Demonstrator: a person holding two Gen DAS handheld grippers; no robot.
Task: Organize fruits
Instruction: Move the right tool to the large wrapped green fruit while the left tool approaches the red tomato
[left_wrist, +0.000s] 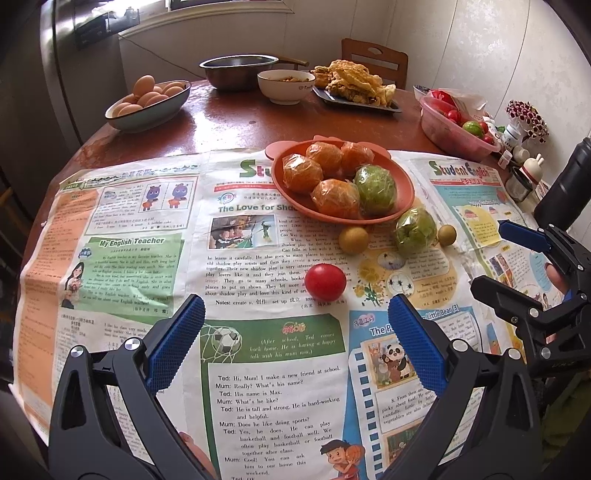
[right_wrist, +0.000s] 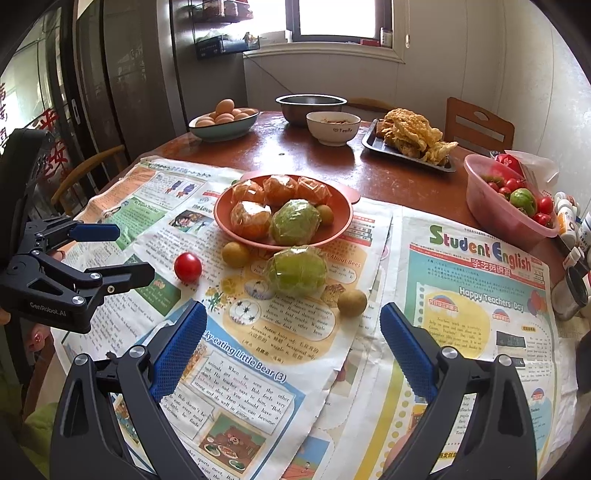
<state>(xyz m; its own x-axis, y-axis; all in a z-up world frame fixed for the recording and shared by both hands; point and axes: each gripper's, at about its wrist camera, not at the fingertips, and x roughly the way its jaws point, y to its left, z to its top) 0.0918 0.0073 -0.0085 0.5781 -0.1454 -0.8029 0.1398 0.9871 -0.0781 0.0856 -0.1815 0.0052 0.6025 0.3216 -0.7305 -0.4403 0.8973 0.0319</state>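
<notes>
A: Four loose fruits lie on the newspaper (left_wrist: 155, 258) in the left wrist view: a red tomato (left_wrist: 325, 281) nearest, a small brown fruit (left_wrist: 353, 240) just beyond it, a wrapped green fruit (left_wrist: 415, 231) to the right, and another small brown fruit (left_wrist: 447, 235) right of that.

B: And the left gripper (left_wrist: 295, 343)?

A: Fingers spread wide, nothing between them, hovering over the paper near the tomato. Beyond the loose fruit sits the orange plate (left_wrist: 404, 184), with four wrapped oranges (left_wrist: 301, 173) and one wrapped green fruit (left_wrist: 375, 190) on it.

B: Far side?

A: A bowl of eggs (left_wrist: 147, 101) far left, a steel bowl (left_wrist: 238, 70), a white bowl (left_wrist: 286, 85), a tray of fried food (left_wrist: 354, 83), and a pink tub (left_wrist: 454, 127) of small tomatoes on the right. The right gripper (left_wrist: 491, 254) shows at the right edge, released.

B: Over to the right wrist view.

A: The right gripper (right_wrist: 293, 347) is also released, holding nothing, close to the second brown fruit (right_wrist: 351, 302). The green fruit (right_wrist: 297, 271) touches the plate's (right_wrist: 340, 221) near rim; the tomato (right_wrist: 188, 267) sits left, well apart. A small brown fruit (right_wrist: 325, 214) lies on the plate here too. The left gripper (right_wrist: 135, 253) shows at the left edge, released.
</notes>
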